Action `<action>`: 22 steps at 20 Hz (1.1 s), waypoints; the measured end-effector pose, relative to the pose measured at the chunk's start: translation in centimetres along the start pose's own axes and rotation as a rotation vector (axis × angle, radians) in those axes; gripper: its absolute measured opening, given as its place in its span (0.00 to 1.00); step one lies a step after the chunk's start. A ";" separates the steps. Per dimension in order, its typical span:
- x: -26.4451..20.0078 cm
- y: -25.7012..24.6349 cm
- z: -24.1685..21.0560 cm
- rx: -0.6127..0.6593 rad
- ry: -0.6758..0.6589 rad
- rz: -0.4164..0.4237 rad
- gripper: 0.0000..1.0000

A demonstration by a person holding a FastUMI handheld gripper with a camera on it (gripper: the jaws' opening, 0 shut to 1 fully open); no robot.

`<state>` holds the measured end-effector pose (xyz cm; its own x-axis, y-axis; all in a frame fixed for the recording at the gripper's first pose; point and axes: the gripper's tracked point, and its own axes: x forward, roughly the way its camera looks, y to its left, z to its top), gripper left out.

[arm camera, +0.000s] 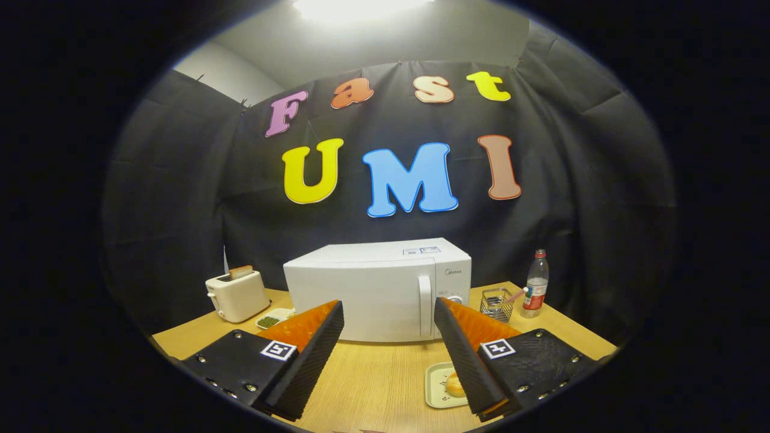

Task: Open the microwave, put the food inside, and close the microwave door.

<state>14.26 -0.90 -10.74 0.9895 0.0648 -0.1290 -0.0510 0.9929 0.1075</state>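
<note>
The light wooden table (pixel 385 373) carries every item in the booth. The white box-shaped microwave (pixel 367 288) stands at the back centre of the table, door closed, with its vertical white handle (pixel 425 297) on the door's right side and a control panel to the right of the handle. The white two-slot toaster (pixel 237 294) stands to the left of the microwave, apart from it, with a slice of brown bread (pixel 240 272) standing up out of a slot. The hand-held gripper (pixel 388 355) hovers above the near part of the table, fingers spread wide apart and gripping nothing; the microwave door lies beyond the gap between them. The clear plastic bottle with a red label (pixel 535 284) stands upright to the right of the microwave, near the table's back edge. The small clear glass container (pixel 497 304) sits just left of the bottle, between it and the microwave. The pale square plate (pixel 438 385) lies on the near table, partly hidden by the right finger, and holds the food, a round golden bun (pixel 454 385). A small white dish of green pieces (pixel 274 319) lies between the toaster and the left finger.
</note>
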 end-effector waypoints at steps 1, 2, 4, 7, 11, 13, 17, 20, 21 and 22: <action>1.0 -0.3 -0.3 -0.004 0.011 -0.005 0.96; 2.2 -0.5 -0.9 -0.004 0.027 -0.010 0.96; 4.2 -0.8 -2.1 -0.007 0.056 -0.013 0.96; 7.2 -1.4 -3.6 -0.008 0.077 -0.032 0.96; 11.7 -3.9 -5.5 -0.036 0.103 -0.115 0.96; 13.6 -4.7 -6.5 -0.028 0.123 -0.137 0.96; 17.4 -6.0 -7.4 -0.019 0.120 -0.148 0.96; 19.8 -7.1 -7.9 -0.021 0.114 -0.169 0.96; 20.3 -7.1 -7.9 -0.010 0.106 -0.164 0.95; 20.8 -7.1 -8.1 0.008 0.105 -0.151 0.90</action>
<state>34.12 -5.77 -22.14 0.9663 -0.0748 -0.2464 0.0989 0.9913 0.0870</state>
